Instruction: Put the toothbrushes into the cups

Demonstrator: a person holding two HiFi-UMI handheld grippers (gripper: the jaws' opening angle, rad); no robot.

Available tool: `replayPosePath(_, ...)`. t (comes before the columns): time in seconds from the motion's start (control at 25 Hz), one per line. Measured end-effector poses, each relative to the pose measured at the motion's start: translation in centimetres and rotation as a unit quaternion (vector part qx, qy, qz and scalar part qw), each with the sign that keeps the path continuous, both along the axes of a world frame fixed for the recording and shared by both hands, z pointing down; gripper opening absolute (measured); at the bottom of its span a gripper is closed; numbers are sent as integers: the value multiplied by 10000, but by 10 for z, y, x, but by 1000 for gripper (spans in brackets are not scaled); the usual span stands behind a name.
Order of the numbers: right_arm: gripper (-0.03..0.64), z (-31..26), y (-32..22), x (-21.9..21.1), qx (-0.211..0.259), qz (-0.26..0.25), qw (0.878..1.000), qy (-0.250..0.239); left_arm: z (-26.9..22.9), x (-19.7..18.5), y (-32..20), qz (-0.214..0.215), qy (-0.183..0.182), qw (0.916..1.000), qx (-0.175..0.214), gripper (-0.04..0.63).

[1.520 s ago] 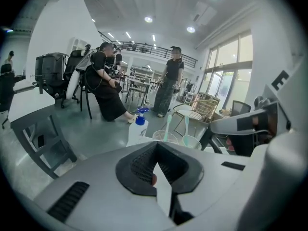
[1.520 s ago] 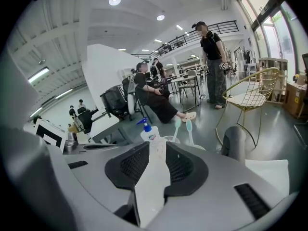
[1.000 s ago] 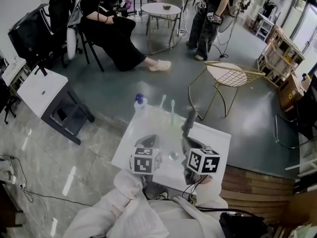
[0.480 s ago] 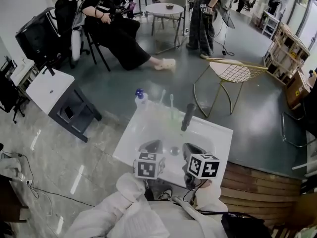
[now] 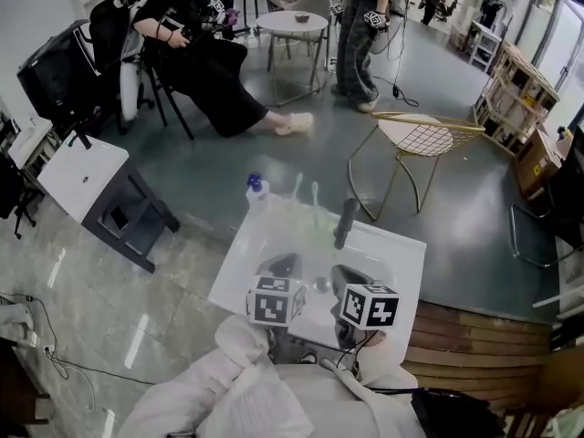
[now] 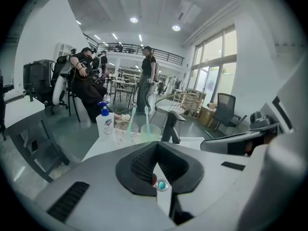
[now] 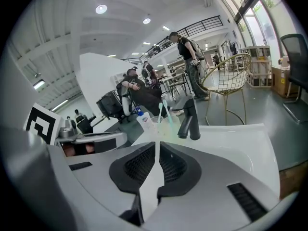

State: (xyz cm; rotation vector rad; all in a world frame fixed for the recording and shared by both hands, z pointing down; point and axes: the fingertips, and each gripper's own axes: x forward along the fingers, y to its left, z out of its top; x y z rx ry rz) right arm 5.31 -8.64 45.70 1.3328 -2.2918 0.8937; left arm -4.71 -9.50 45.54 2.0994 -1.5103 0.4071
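Two cups stand at the far edge of the white sink (image 5: 392, 255): a clear cup (image 6: 126, 132) and a green cup (image 6: 150, 132). An upright toothbrush is in each, one mint (image 6: 131, 121), one pale (image 6: 147, 115); both toothbrushes (image 5: 307, 195) rise near the black faucet (image 5: 344, 223). My left gripper (image 6: 156, 145) hovers over the basin, shut and empty. My right gripper (image 7: 156, 144) is beside it, jaws drawn together to a thin slit with nothing in it. Both are well short of the cups (image 7: 165, 123).
A soap bottle (image 5: 257, 190) with a blue pump stands left of the cups. The drain (image 5: 319, 286) lies between the grippers. Beyond the sink are a wire chair (image 5: 422, 140), a seated person (image 5: 205, 62), a standing person (image 5: 358, 35) and a small white side table (image 5: 78, 173).
My right gripper has slid slightly back toward me over the basin. The left gripper has stayed in place. Cups and toothbrushes have not moved.
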Motion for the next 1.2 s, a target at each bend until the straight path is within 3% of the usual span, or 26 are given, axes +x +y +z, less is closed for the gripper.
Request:
replayPosePath(0.36,25,-6,-8,-14,213,-8,9996,203,-5,-15,-8,49,8,10000,44,-2)
replayPosePath(1.2,24,0,-2,-10,81,229,9993,270,8,-15,0,198,80,9997,-101,-2)
